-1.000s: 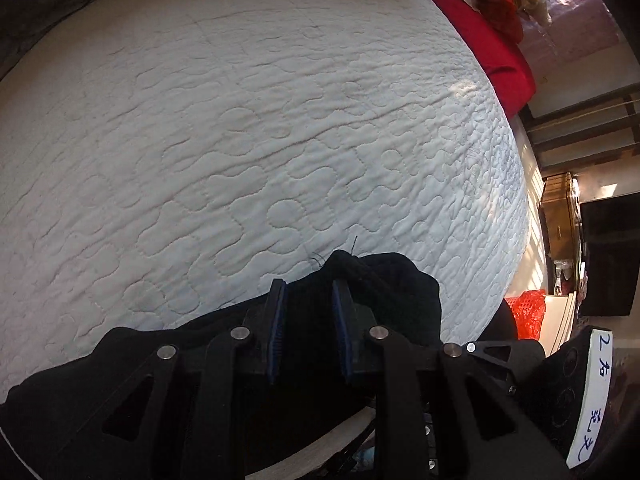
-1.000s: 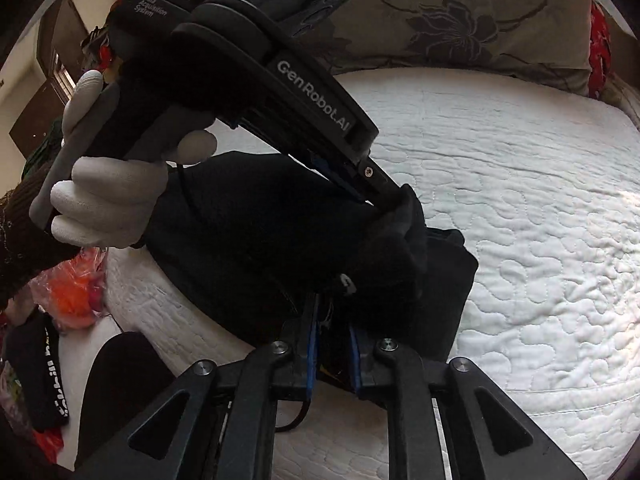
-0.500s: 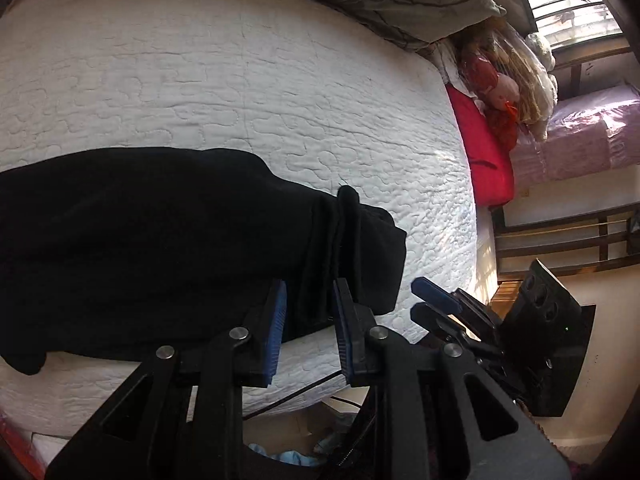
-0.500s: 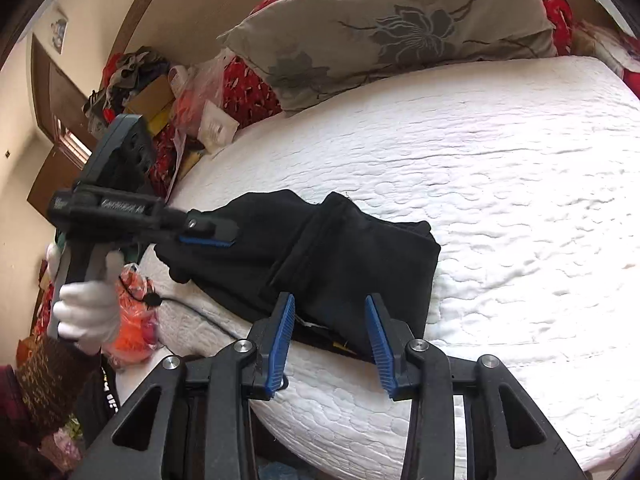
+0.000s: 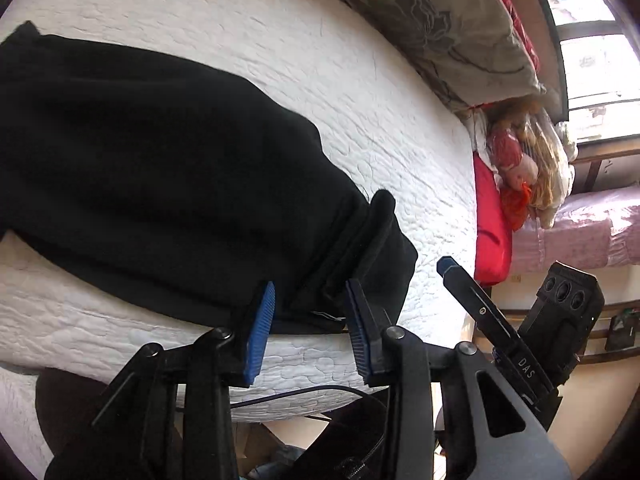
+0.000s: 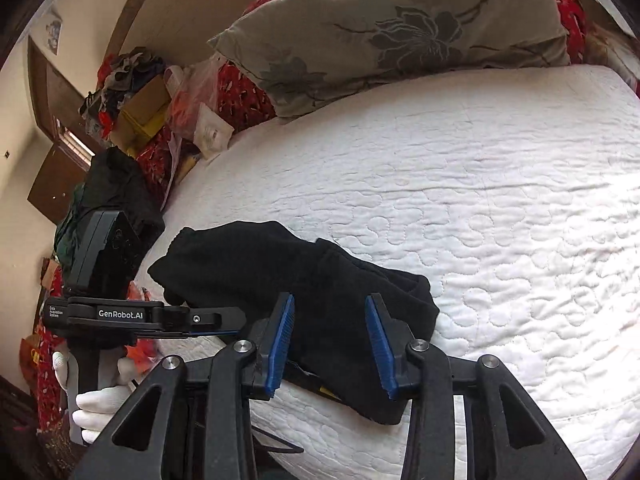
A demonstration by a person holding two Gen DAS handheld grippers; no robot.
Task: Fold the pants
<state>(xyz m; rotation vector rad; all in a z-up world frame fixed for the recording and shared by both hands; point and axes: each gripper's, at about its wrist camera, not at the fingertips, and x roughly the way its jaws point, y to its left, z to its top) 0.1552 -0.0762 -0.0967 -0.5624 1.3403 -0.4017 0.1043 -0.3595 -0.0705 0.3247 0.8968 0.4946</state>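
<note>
The black pants (image 5: 168,176) lie folded in a thick stack near the front edge of the white quilted mattress (image 5: 360,92). They also show in the right wrist view (image 6: 304,280). My left gripper (image 5: 308,320) is open and empty, just off the near edge of the stack. My right gripper (image 6: 330,338) is open and empty, held above the stack's near corner. The right gripper's closed-looking tip (image 5: 450,266) shows to the right in the left wrist view. The left gripper (image 6: 224,320), held by a white-gloved hand, shows at the left in the right wrist view.
A grey floral pillow (image 6: 400,32) and red bedding (image 6: 240,88) lie at the bed's head. Boxes and bags (image 6: 160,96) pile beside it. A doll (image 5: 520,168) and red cushion (image 5: 490,224) sit at the bed's right side. A cable (image 5: 312,392) hangs below the mattress edge.
Both grippers let go of the pants, opened and drew back toward the bed's front edge. The folded stack now lies flat on the mattress.
</note>
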